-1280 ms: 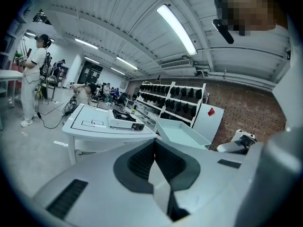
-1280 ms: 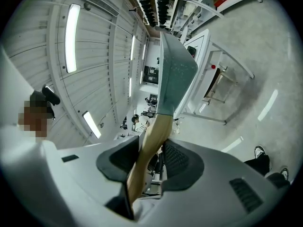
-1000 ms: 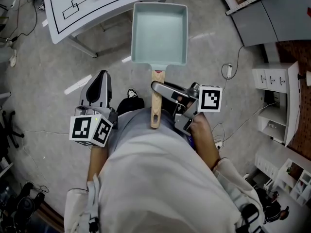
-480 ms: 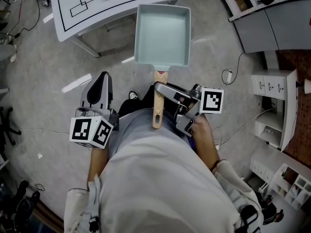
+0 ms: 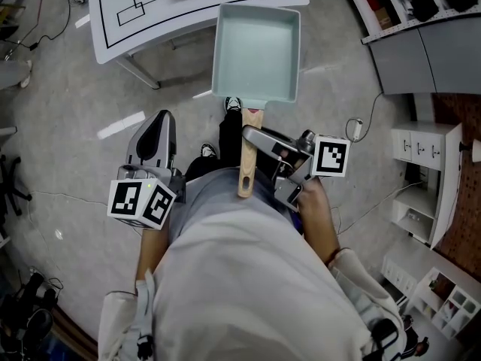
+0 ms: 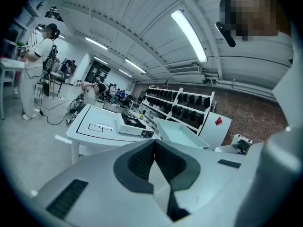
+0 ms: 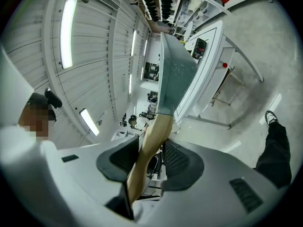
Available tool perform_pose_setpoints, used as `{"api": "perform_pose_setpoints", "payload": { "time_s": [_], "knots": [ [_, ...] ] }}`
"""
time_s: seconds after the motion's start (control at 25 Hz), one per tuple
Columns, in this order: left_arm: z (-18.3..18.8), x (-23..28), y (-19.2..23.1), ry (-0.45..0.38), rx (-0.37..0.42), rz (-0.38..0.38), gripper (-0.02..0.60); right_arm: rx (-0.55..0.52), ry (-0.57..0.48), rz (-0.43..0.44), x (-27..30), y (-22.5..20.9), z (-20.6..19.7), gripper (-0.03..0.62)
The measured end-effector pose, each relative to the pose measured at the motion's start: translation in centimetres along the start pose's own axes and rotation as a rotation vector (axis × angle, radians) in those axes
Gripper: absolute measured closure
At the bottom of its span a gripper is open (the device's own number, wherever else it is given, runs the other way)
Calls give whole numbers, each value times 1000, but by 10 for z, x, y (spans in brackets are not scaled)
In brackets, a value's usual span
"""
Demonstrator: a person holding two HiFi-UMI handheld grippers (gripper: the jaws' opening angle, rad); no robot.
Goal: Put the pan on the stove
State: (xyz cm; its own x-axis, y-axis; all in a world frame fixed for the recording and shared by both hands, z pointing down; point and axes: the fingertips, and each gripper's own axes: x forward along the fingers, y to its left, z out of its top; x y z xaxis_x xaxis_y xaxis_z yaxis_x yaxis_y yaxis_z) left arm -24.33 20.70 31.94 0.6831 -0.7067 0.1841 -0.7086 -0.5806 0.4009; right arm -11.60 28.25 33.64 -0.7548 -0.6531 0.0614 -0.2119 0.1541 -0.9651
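Meanwhile, the right tool (image 5: 249, 136) was clenched on the wooden handle (image 5: 245, 170) of the pan (image 5: 257, 51), which hung ahead of it, short of the surface (image 5: 120, 13); the left tool (image 5: 154, 138) was clenched empty.

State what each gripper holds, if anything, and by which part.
The right gripper holds the pan by its wooden handle. The left gripper holds nothing; its jaws are together.

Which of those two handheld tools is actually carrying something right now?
The right tool: its jaws clamp the wooden handle of the pale blue pan. The left tool has its jaws shut together with nothing between them.
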Motion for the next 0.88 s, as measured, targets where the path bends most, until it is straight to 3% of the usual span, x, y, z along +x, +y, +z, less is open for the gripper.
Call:
{"api": "perform_pose_setpoints", "payload": {
  "time_s": [0.24,0.88],
  "knots": [
    [13,59,26,11,9,5,574,-7,11,-4,29,-23,60,437],
    [47,159,43,9,17,78,574,-12,95,33,58,-48,165,436]
  ]
}}
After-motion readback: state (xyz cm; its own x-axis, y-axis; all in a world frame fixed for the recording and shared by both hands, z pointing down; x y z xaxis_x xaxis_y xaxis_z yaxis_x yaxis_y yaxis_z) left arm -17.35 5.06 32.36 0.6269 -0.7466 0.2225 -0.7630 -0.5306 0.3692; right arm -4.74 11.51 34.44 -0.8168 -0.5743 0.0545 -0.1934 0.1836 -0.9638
